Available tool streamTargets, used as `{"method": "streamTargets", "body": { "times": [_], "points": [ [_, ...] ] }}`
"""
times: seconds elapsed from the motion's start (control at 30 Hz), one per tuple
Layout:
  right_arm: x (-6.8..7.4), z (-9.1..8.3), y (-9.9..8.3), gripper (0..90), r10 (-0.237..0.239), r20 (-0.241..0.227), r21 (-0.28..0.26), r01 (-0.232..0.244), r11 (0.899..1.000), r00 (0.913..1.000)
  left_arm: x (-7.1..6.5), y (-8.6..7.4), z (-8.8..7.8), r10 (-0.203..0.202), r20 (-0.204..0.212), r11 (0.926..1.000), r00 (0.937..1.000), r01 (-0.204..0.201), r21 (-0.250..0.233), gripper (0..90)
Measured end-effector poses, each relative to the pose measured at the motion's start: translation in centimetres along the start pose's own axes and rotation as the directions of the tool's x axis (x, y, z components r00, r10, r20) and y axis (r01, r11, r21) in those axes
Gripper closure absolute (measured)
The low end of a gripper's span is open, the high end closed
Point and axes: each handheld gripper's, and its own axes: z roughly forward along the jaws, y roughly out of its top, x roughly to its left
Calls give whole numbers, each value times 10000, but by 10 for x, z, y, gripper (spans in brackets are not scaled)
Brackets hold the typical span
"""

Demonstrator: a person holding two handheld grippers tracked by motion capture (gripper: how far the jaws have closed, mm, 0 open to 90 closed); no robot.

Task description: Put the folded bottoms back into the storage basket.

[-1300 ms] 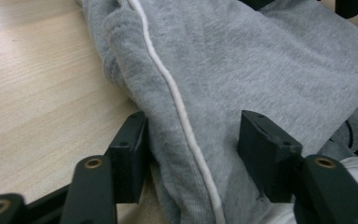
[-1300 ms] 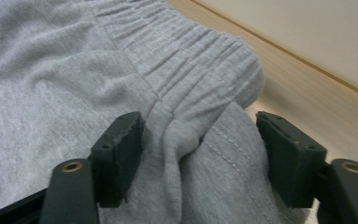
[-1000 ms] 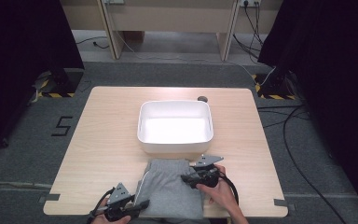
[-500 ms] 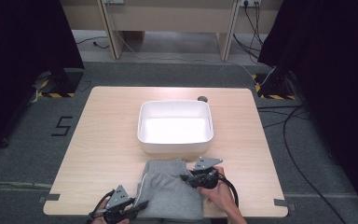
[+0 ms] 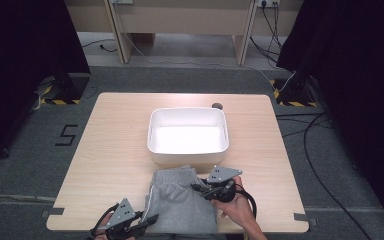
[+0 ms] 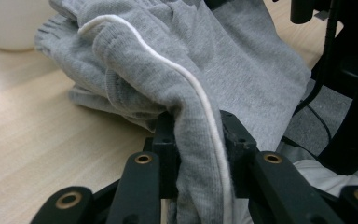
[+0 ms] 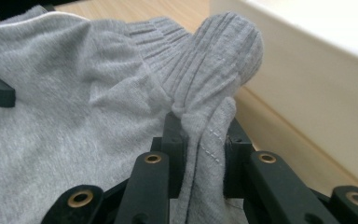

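Note:
A folded grey garment (image 5: 180, 202) with a white piped seam lies at the table's near edge, just in front of a white tub (image 5: 187, 135). My left gripper (image 5: 147, 219) is shut on its near left edge, and the seamed fabric (image 6: 200, 135) is pinched between the black jaws. My right gripper (image 5: 196, 189) is shut on the far right corner; the ribbed cuff (image 7: 214, 79) bunches up between its jaws, next to the tub wall (image 7: 317, 88). Both pairs of jaws have just been closing on the cloth, and the gripped edges are raised off the table.
The wooden table (image 5: 110, 145) stretches bare to the left and right of the tub. A small dark hole (image 5: 216, 105) sits near the far edge. Cables (image 5: 325, 150) run over the grey floor at the right.
Both grippers have closed on the garment and risen a little, so its left edge and right corner lift and the cloth bunches.

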Motion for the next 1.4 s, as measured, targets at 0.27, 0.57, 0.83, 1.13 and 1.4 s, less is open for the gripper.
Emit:
{"method": "streamTargets", "body": {
  "times": [0.27,0.57,0.83,1.13,1.4],
  "points": [
    [2,-13,26,765,-317,-44,-301,316,9990,9995,4,19,-16,-38,62,9998,10000,39,-198,705],
    [-4,-30,56,764,-577,107,-594,582,9965,9983,10,52,-27,257,125,9984,9996,-251,-503,704],
    [-20,-47,88,764,-671,74,-864,675,9940,9977,21,83,-33,318,133,9953,9994,-305,-919,704],
    [-36,-49,117,764,-692,129,-622,699,9956,9975,31,110,-29,401,88,9962,9992,-393,-776,704],
    [-53,-50,136,764,-774,311,-490,788,9957,9965,43,134,-22,312,21,9971,9995,-310,-693,704]
  ]
}}
